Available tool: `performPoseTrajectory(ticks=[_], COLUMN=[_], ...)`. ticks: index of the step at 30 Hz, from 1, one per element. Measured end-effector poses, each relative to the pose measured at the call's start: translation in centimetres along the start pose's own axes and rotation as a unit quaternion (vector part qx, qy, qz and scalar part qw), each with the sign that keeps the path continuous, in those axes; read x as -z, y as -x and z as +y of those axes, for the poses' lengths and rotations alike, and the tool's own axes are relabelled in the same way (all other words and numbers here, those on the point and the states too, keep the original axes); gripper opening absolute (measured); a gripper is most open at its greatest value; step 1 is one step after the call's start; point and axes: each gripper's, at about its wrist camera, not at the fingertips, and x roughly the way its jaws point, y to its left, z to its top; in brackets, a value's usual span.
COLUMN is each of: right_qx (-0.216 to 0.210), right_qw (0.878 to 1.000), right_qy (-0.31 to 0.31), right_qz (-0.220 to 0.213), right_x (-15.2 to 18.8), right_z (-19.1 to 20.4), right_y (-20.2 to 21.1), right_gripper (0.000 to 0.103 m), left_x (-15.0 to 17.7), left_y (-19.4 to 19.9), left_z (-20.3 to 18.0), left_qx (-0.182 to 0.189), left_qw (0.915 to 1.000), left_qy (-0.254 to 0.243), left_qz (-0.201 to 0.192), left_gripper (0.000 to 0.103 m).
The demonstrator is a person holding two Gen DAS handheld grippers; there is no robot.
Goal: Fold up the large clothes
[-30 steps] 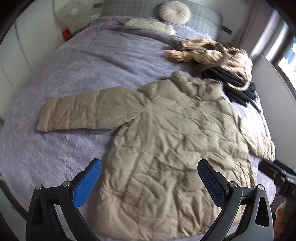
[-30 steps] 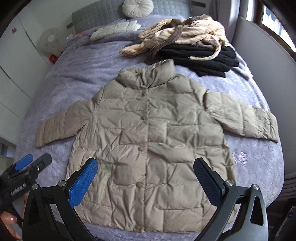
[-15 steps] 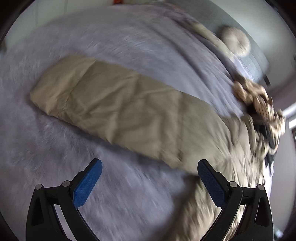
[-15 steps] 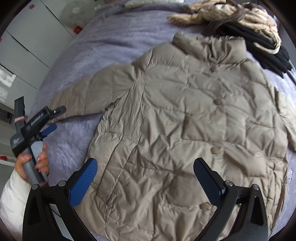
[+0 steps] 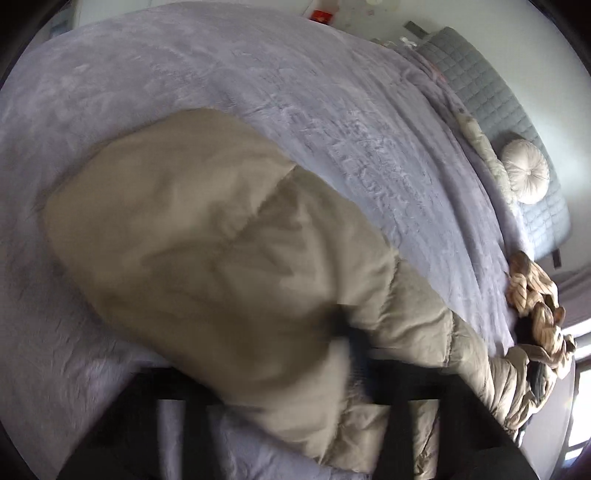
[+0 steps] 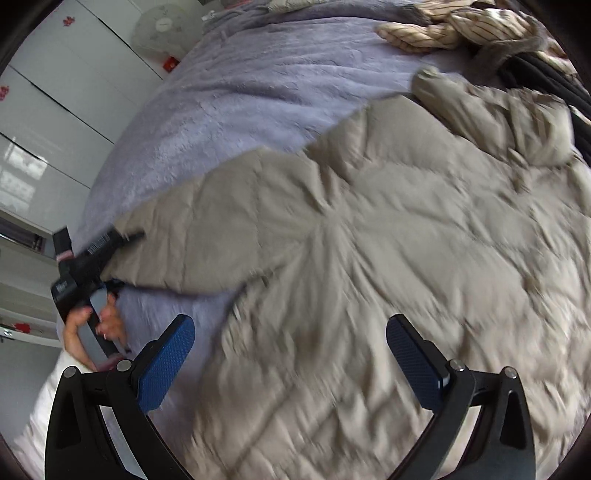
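A beige quilted jacket (image 6: 369,240) lies front up on the purple bedspread (image 5: 332,92). Its left sleeve (image 5: 221,240) fills the blurred left wrist view, bunched and lifted at the cuff. My left gripper (image 5: 341,326) is shut on that cuff, with its fingers mostly hidden under the fabric. The right wrist view shows the same left gripper (image 6: 125,236) at the sleeve end, held by a hand (image 6: 107,325). My right gripper (image 6: 290,321) hangs open just above the jacket's lower left body, with nothing pressed between its blue pads (image 6: 166,362).
A striped beige garment (image 6: 461,26) and black clothes (image 6: 535,70) are piled near the jacket's collar. A round cushion (image 5: 524,177) rests against the grey headboard (image 5: 480,74). A fan (image 6: 162,33) and white wardrobe doors (image 6: 55,92) stand left of the bed.
My left gripper has swung down onto the left sleeve's cuff and shut on it, bunching the fabric. The right gripper has sunk closer over the jacket body and stays open.
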Motion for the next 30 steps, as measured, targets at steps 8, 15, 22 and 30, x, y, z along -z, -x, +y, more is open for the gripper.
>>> performPoseTrajectory(ticks=[8, 15, 22, 30], right_qx=[-0.051, -0.072, -0.128, -0.037], right_qw=[0.997, 0.994, 0.988, 0.989], right_qy=[-0.049, -0.064, -0.083, -0.136], right_qz=[0.006, 0.044, 0.030, -0.039], right_x=[-3.1, -2.8, -2.3, 2.7], right_z=[0.6, 0.4, -2.3, -13.8], right_y=[-6.1, -12.2, -8.2, 1.5], right_gripper=[0.014, 0.012, 0.012, 0.012], left_x=[-1.8, -0.5, 6.0, 19.9], left_y=[5.4, 11.5, 14.7, 10.2], left_z=[-2.3, -10.6, -22.1, -33.6], left_qx=[0.085, 0.165, 0.232, 0.200], left_qw=[0.9941, 0.9679, 0.9177, 0.8573], left_qy=[-0.050, -0.175, -0.316, -0.474], left_qz=[-0.045, -0.071, -0.066, 0.005], left_gripper=[0.008, 0.008, 0.008, 0.008])
